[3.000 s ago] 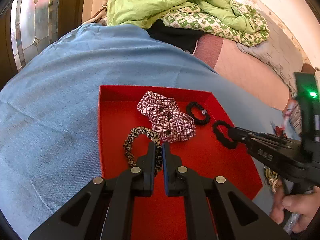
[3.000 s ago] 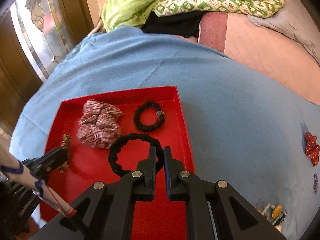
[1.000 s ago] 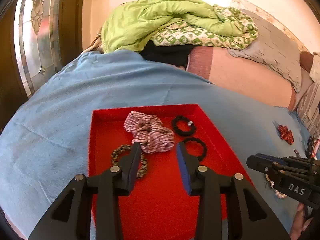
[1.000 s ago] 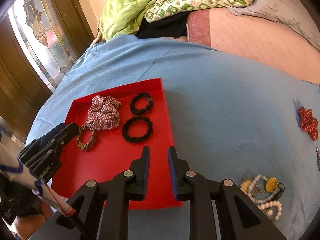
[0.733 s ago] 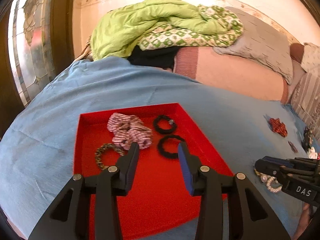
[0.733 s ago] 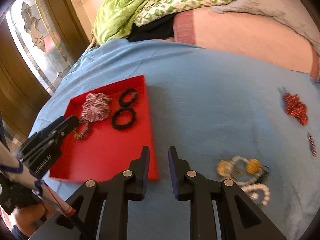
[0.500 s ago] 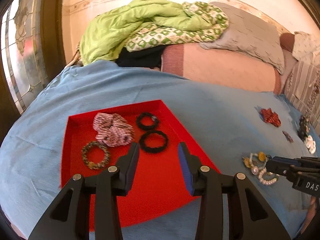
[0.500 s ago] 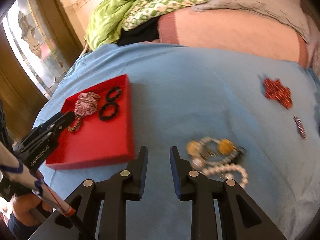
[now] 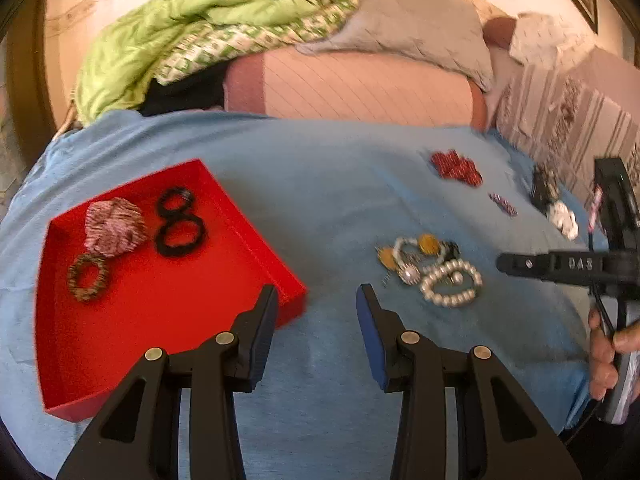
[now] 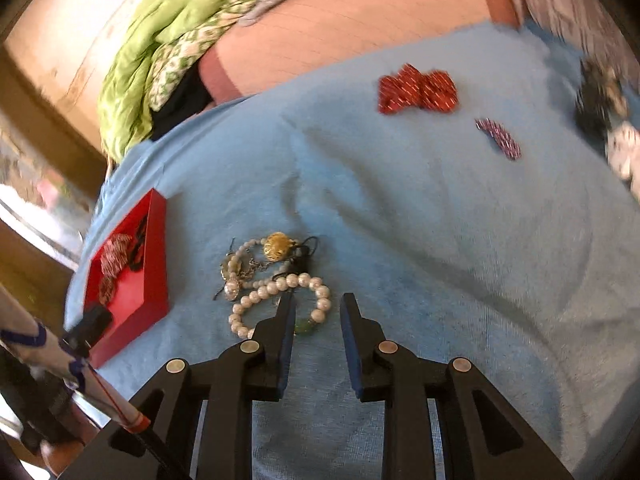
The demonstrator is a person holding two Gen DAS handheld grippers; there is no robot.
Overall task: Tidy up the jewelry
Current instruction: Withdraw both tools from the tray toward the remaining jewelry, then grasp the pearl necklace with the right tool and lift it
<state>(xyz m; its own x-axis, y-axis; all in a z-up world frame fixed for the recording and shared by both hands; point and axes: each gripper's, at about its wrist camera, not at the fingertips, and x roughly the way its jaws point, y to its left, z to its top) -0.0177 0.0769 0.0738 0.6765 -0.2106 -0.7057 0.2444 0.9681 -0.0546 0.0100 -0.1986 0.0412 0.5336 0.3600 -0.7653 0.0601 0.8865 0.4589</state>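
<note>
Pearl bracelet (image 10: 280,300) and the tangled beads sit on our blue bedspread (image 10: 420,220), just right of the red tray (image 9: 168,320). Right hand-held gripper (image 10: 316,312) hangs over them, slightly parted, empty; left hand-held gripper (image 9: 316,304) gapes wider, holding nothing.

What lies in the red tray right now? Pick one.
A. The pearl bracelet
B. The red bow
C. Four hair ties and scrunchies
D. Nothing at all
C. The red tray holds a plaid scrunchie, a leopard-print tie and two black ties; the pearl bracelet and red bow lie on the blue blanket.
</note>
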